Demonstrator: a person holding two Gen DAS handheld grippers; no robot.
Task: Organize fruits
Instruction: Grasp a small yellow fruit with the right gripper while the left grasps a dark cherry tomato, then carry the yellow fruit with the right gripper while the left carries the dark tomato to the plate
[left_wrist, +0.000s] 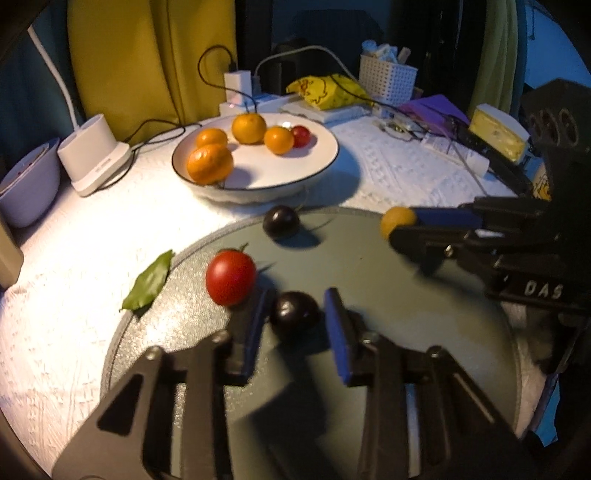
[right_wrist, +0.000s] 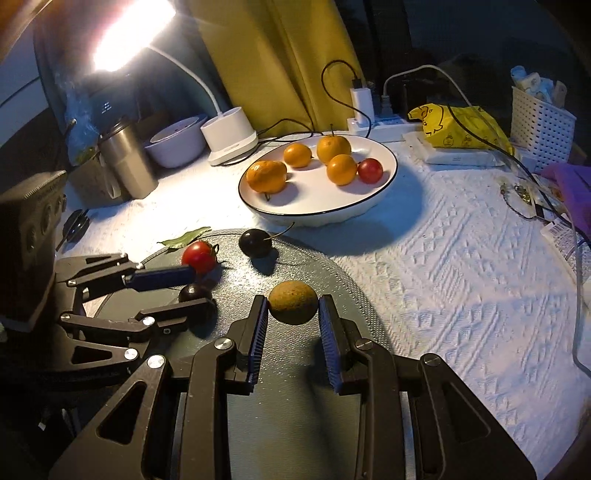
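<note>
A white plate (left_wrist: 317, 166) (right_wrist: 369, 210) holds several oranges and a red tomato. On the round grey mat (left_wrist: 369, 266) (right_wrist: 332, 273) lie a red tomato (left_wrist: 230, 277) (right_wrist: 198, 256), a dark cherry (left_wrist: 281, 221) (right_wrist: 255, 242), a second dark cherry (left_wrist: 294, 312) (right_wrist: 194, 293) and a small orange fruit (left_wrist: 397, 220) (right_wrist: 293, 301). My left gripper (left_wrist: 295, 314) (right_wrist: 184, 291) is open, its jaws either side of the second cherry. My right gripper (right_wrist: 293, 306) (left_wrist: 400, 229) is open, its jaws either side of the small orange fruit.
A green leaf (left_wrist: 149, 282) lies at the mat's left edge. A lamp base (left_wrist: 94, 155), a bowl (left_wrist: 29, 181), a steel tumbler (right_wrist: 127, 162), a power strip with cables (right_wrist: 380, 123), a yellow bag (right_wrist: 458, 125) and a white basket (right_wrist: 541, 120) stand around the back.
</note>
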